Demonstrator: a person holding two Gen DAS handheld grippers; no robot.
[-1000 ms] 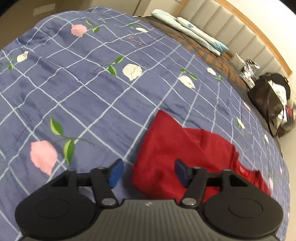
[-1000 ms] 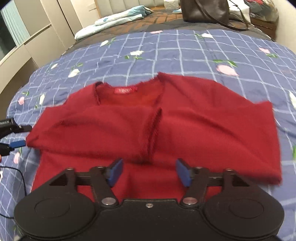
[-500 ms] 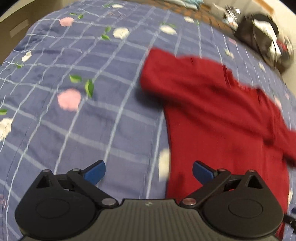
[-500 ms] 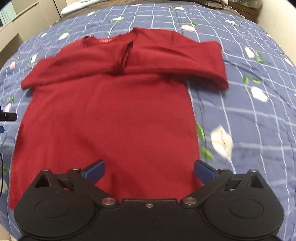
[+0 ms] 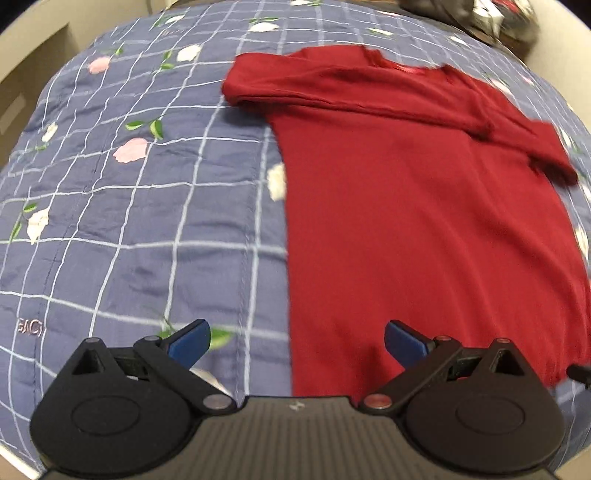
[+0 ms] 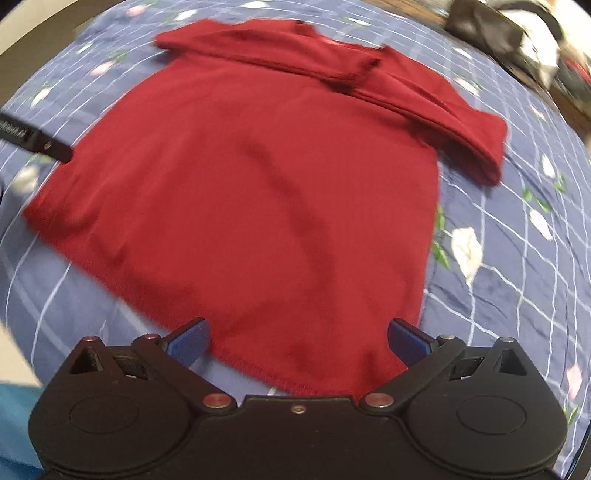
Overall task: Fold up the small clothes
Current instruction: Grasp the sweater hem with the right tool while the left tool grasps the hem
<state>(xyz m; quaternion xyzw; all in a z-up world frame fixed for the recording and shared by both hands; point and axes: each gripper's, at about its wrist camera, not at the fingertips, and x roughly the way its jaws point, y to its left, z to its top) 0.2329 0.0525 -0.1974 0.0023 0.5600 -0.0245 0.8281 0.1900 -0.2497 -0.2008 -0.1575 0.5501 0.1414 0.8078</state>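
Note:
A red long-sleeved sweater lies flat on the blue checked bedspread, both sleeves folded across its chest near the collar. My left gripper hovers open over the sweater's lower left corner, its blue fingertips wide apart and holding nothing. In the right wrist view the sweater fills the middle, and my right gripper is open above its lower right hem corner, empty. The tip of the left gripper shows at that view's left edge.
The bedspread has a flower print and reaches out on every side of the sweater. A dark bag with clutter sits at the far end of the bed. A pale cupboard front stands beyond the bed's left edge.
Both grippers pulled back from the sleeve area toward the sweater's hem and opened wider. The sweater now shows whole in both views, with its sleeves left folded.

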